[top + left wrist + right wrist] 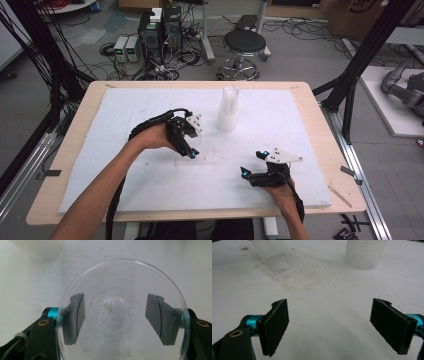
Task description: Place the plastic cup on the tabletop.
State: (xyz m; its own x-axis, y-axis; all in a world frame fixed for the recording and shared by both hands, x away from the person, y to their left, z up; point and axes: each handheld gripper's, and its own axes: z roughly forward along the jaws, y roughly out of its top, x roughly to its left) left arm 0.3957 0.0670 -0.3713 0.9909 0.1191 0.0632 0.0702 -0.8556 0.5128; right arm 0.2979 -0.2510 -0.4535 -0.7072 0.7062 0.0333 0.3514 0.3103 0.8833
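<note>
Left gripper (192, 150) fingers clamping a clear cup (120, 312) mid-surface, near the cup stack (228, 111). Right gripper (254, 165) fingers gaping wide, resting near the surface's (310, 165) front edge, open room all around.

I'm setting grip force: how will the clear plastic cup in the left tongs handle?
The clear cup looks thin-walled, so probably light and easily crushed. Its smooth sides may slip between the left tongs. Set down, it likely tips easily, being tall like the cup stack.
</note>
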